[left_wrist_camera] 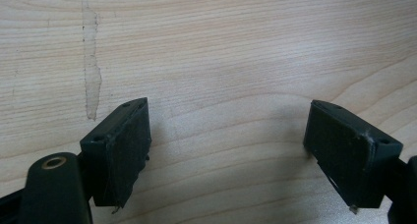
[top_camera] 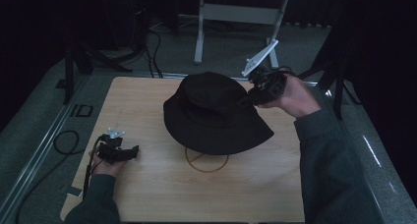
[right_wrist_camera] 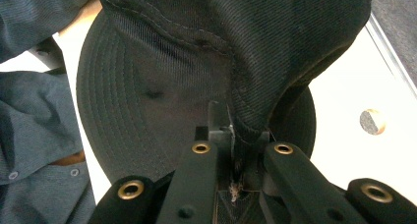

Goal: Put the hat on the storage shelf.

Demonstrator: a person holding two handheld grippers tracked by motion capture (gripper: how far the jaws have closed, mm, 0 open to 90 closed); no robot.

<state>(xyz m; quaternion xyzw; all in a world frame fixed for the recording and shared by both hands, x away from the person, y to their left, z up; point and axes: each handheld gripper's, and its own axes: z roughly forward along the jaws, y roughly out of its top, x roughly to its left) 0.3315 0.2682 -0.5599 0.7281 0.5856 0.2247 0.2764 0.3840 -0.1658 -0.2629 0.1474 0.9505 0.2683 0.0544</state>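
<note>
A black bucket hat (top_camera: 214, 112) sits over the middle of the wooden table (top_camera: 147, 184), its right side lifted. My right gripper (top_camera: 254, 93) is shut on the hat's crown at that side; in the right gripper view the jaws pinch a fold of the hat (right_wrist_camera: 246, 52) at the gripper's tips (right_wrist_camera: 235, 135). My left gripper (top_camera: 134, 152) rests low at the table's left, pointing right. In the left gripper view it (left_wrist_camera: 226, 135) stands open over bare wood with nothing between its pads (left_wrist_camera: 125, 145).
A thin circle mark (top_camera: 206, 161) is drawn on the table under the hat's front brim. A cable (top_camera: 64, 140) loops on the floor at the left. A white desk frame (top_camera: 236, 17) stands behind the table. A person's sleeve (right_wrist_camera: 34, 130) shows beyond the hat.
</note>
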